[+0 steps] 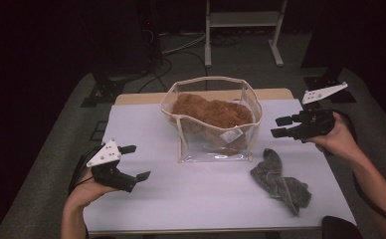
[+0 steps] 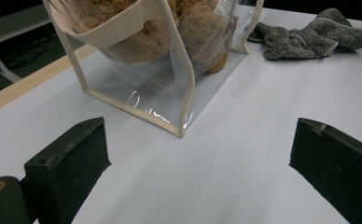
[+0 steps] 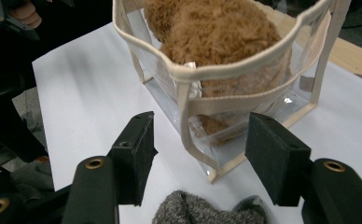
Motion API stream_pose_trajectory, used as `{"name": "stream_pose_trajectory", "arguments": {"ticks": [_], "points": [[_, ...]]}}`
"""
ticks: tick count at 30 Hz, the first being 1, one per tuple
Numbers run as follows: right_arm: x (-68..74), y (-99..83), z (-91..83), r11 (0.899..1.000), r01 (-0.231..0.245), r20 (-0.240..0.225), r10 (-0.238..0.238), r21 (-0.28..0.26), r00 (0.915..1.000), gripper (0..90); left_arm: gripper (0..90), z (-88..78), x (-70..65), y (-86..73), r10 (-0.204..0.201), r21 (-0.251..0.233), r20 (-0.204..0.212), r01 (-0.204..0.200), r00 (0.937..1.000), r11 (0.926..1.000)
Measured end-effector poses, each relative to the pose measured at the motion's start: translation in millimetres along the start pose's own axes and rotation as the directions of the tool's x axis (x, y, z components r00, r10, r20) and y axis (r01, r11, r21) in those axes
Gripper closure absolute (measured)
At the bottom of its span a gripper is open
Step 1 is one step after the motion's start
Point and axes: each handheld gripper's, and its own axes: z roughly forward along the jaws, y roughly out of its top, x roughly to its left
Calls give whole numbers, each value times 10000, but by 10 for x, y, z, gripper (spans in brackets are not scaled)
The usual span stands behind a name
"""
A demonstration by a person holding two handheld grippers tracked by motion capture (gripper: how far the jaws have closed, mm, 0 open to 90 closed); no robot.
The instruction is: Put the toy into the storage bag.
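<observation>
Both pairs of jaws stand apart with nothing between them. We hold our right gripper (image 1: 281, 126) above the desk (image 1: 146, 209), its jaws aimed at the near corner of the clear bag (image 3: 188, 93), with the grey sock (image 3: 207, 212) lying just beneath them. Our left gripper (image 1: 135, 162) hangs low over the bare white top, well apart from the bag. That bag stands upright in the middle of the desk, a brown plush toy (image 1: 211, 112) stuffed inside; the sock lies crumpled to its right.
</observation>
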Motion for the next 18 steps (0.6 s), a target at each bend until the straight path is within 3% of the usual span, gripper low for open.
{"name": "stream_pose_trajectory", "arguments": {"ticks": [18], "points": [[-51,-294,120,9994,-321,-60,322,86,9995,388,36,-7,12,-17,-57,103,0,57,10000,9999]]}}
